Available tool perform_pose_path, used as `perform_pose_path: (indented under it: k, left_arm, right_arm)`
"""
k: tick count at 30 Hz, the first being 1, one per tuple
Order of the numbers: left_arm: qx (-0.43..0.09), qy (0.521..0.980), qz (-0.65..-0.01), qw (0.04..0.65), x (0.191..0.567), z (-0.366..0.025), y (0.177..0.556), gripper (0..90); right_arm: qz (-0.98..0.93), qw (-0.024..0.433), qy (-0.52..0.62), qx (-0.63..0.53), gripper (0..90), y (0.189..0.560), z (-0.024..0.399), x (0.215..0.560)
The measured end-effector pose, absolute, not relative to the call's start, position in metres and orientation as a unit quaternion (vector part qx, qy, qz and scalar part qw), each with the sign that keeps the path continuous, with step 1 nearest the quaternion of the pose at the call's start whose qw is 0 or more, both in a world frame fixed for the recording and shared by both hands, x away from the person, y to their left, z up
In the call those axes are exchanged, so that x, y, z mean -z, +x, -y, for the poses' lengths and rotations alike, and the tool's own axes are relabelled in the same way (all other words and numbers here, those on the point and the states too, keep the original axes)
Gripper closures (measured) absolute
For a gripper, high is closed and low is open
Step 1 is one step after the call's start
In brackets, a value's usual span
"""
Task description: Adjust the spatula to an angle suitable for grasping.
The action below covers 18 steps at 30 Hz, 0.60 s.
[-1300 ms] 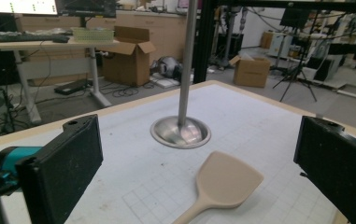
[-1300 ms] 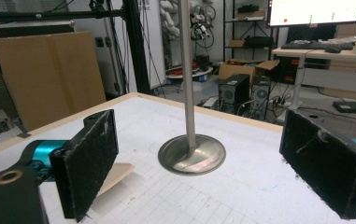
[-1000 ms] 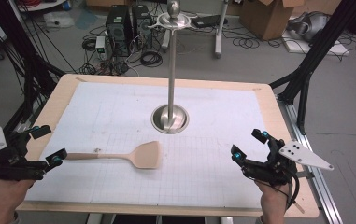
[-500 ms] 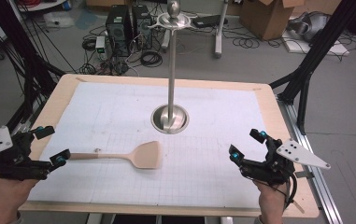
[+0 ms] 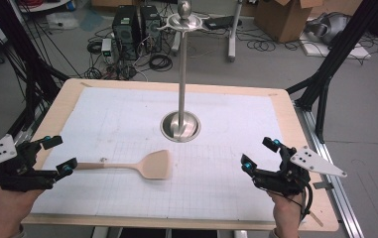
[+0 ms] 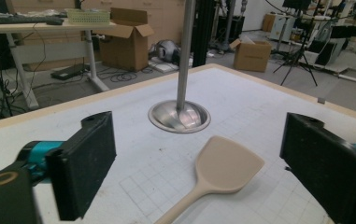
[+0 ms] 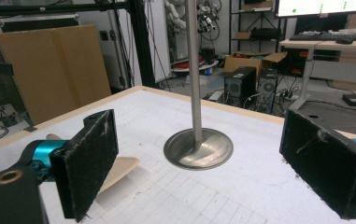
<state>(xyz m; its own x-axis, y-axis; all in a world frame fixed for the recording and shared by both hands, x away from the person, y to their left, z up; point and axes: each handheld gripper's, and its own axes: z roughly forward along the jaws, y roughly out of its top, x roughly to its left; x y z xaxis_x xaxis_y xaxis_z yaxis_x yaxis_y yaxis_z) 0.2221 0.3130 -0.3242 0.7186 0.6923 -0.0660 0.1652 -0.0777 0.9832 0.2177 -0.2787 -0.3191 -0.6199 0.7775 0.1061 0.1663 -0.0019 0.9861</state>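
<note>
Beige wooden spatula (image 5: 147, 165) lies flat on the white gridded counter (image 5: 226, 119), lower centre-left of the high view. Left gripper (image 5: 57, 157) at its handle end: jaws spread, just been closing, handle between them, pads not pressing. Right gripper (image 5: 258, 156) lower right, jaws spread, nothing between.

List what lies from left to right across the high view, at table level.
Left gripper, black with a grey three-cornered plate → pale wooden spatula lying flat → round steel base of the upright metal pole → right gripper, black with a grey plate.
</note>
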Motion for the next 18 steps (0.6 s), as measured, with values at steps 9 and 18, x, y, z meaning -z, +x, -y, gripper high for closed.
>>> perform_pose_path:
  k: [9,18]
  left_arm:
    - [-0.229,0.714,-0.313,0.583,0.328,-0.311,0.222,24.7]
    - [-0.221,0.714,-0.314,0.585,0.341,-0.313,0.223,39.0]
  right_arm:
    - [-0.657,0.253,0.359,-0.613,10.7,0.217,0.28,0.318]
    - [-0.659,0.248,0.359,-0.613,10.6,0.219,0.278,0.319]
